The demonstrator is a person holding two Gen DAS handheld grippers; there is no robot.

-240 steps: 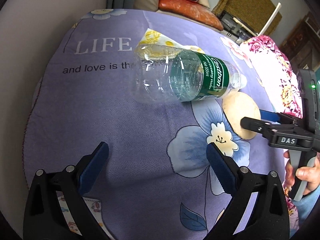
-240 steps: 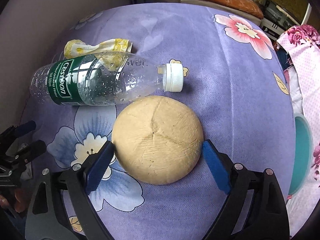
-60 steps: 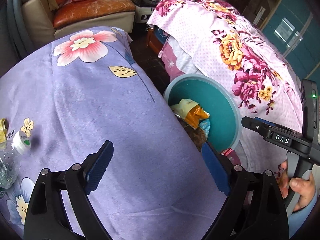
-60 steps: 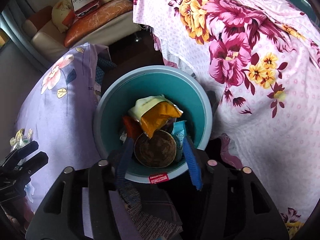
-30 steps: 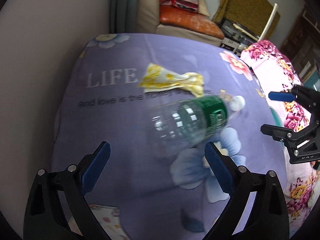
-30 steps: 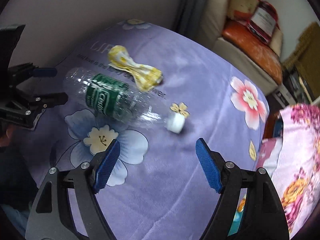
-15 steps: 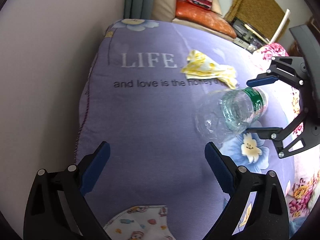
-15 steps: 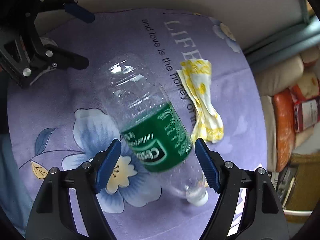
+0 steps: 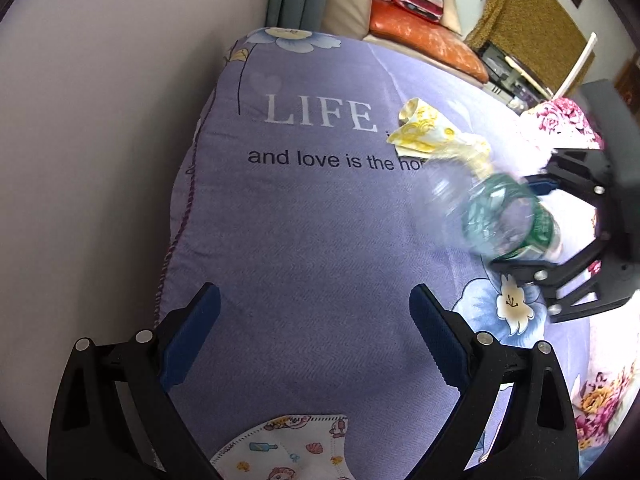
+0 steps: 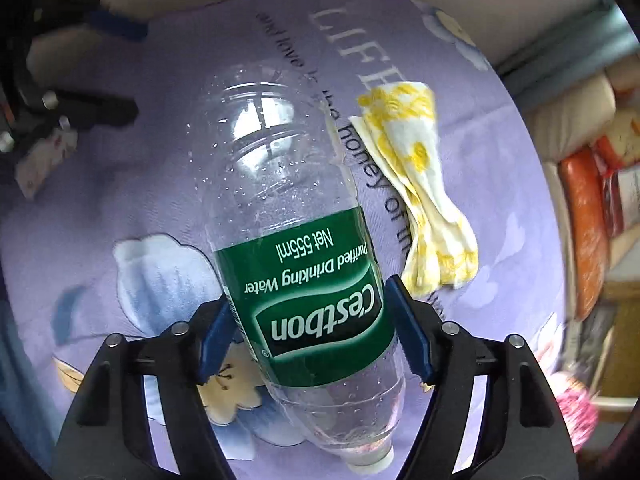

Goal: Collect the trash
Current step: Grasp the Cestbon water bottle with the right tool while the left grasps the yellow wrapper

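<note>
A clear water bottle (image 10: pixel 304 280) with a green label lies on the purple flowered cloth (image 10: pixel 500 152), its white cap (image 10: pixel 372 462) toward the camera. My right gripper (image 10: pixel 310 300) is closing its jaws, and both blue pads touch the label's sides. In the left wrist view the same bottle (image 9: pixel 500 216) is blurred between the right gripper's (image 9: pixel 528 226) fingers. A crumpled yellow-and-white napkin (image 10: pixel 416 184) lies just beside the bottle. My left gripper (image 9: pixel 314 300) hangs open over bare cloth, with nothing between its pads.
A white face mask with cartoon prints (image 9: pixel 288 448) lies at the cloth's near edge below the left gripper. A grey wall (image 9: pixel 100 160) borders the left side. A sofa with an orange cushion (image 9: pixel 424 36) stands behind, and pink floral bedding (image 9: pixel 560 120) lies to the right.
The right gripper came down over the bottle and narrowed until its pads met the label. The bottle has shifted and blurred. The left gripper has barely moved in the last half second.
</note>
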